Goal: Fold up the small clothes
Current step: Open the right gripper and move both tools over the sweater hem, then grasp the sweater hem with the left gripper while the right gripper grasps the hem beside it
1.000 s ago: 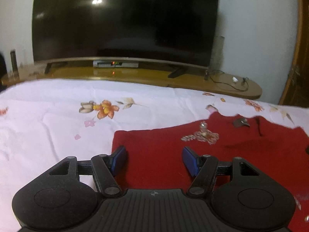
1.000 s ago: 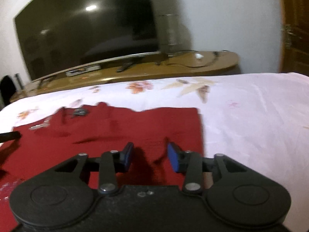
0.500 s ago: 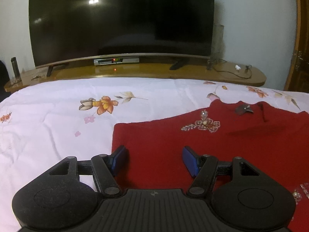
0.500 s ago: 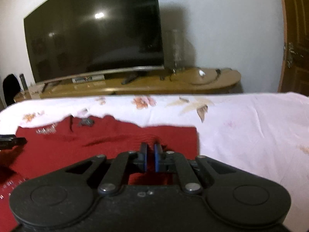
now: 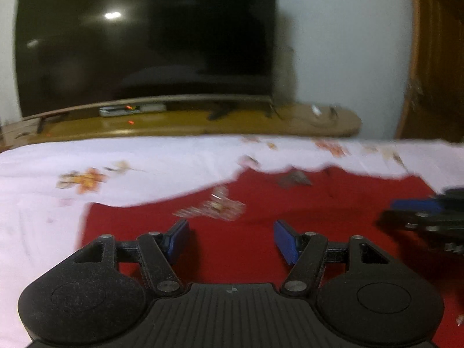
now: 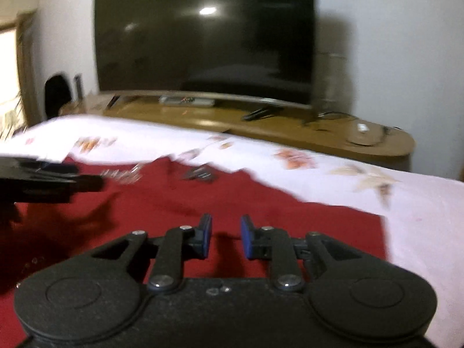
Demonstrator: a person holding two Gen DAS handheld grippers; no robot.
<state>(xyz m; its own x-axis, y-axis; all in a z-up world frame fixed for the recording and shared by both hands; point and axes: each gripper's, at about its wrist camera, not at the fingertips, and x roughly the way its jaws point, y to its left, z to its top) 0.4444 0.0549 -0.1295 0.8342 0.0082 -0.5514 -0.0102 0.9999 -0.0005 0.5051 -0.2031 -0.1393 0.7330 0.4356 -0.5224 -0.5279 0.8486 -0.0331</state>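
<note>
Where left view blurs, right shows red garment [image 6: 261, 203] corner, bedsheet [image 6: 420, 217]

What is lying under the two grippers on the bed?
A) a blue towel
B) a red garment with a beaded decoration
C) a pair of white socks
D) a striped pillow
B: a red garment with a sparkly beaded decoration lies spread on the floral sheet, under both the left gripper and the right gripper, whose jaws are apart and hold nothing.
</note>
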